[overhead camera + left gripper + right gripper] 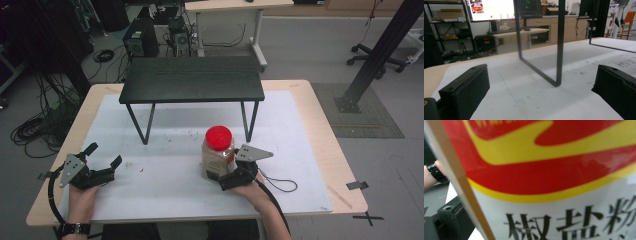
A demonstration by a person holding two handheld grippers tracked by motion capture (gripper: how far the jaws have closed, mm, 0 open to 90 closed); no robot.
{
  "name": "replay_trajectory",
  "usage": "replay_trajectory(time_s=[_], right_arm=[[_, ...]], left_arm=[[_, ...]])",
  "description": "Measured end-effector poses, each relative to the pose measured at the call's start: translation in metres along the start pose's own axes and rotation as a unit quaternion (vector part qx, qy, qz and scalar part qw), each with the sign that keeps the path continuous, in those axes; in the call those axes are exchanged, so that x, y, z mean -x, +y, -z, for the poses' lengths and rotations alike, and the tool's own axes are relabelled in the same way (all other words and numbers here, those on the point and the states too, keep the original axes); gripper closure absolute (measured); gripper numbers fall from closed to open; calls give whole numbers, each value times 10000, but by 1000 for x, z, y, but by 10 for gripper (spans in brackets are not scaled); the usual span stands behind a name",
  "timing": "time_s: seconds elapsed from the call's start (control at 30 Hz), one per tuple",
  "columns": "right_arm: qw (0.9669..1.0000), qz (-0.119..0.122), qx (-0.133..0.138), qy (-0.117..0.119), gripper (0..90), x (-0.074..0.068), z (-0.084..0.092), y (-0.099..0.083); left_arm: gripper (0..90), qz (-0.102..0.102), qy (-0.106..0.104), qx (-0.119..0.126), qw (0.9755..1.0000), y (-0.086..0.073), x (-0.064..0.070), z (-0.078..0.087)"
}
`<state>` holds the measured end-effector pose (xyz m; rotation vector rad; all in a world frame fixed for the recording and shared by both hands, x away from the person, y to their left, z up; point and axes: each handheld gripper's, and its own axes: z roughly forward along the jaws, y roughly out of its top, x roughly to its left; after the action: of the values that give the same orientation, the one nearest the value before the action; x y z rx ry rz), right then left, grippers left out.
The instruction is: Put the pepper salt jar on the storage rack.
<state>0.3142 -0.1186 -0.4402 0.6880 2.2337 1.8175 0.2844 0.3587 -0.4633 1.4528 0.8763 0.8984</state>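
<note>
- I see my right gripper point(225, 176) up against the spice jar point(218, 159) low on its side near the table's front edge; jaws sit either side of the jar base, but I cannot tell if they are pressing it or just around it
- the jar stands upright on the white mat point(165, 185), red lid point(219, 136) on top; it is in front of the small black table point(192, 78), just by its right front leg
- in the right gripper view the jar's label point(554, 177) is very close, red and yellow bands over black characters; one black jaw edge shows low at left
- my left gripper point(102, 162) rests on the mat at the front left, well apart from the jar; jaws wide apart, holding nothing
- the left gripper view looks between both pads at the black table's leg point(560, 42); small crumbs speckle the mat
</note>
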Motion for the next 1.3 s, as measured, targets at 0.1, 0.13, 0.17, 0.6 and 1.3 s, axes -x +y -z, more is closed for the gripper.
replay_trajectory(time_s=[0.1, 0.13, 0.17, 0.6, 1.3], right_arm=[[10000, -2, -9, 25, 5, 0, -1, -1], [10000, -13, -4, 33, 10, 1, -2, -1], [10000, -13, -1, 47, 16, 1, -2, -1], [9999, 5, 99, 52, 144, 5, 1, -3], [9997, 196, -32, 132, 222, 7, 2, -2]], left_arm=[[4, -1, -3, 1, 10000, 0, 0, 0], [3, -2, -4, 1, 10000, 0, 0, 0], [4, -3, -4, 0, 10000, 0, 0, 0], [3, -8, 2, -1, 10000, 0, 0, 0], [4, -16, 10, -16, 10000, 0, 0, 0]])
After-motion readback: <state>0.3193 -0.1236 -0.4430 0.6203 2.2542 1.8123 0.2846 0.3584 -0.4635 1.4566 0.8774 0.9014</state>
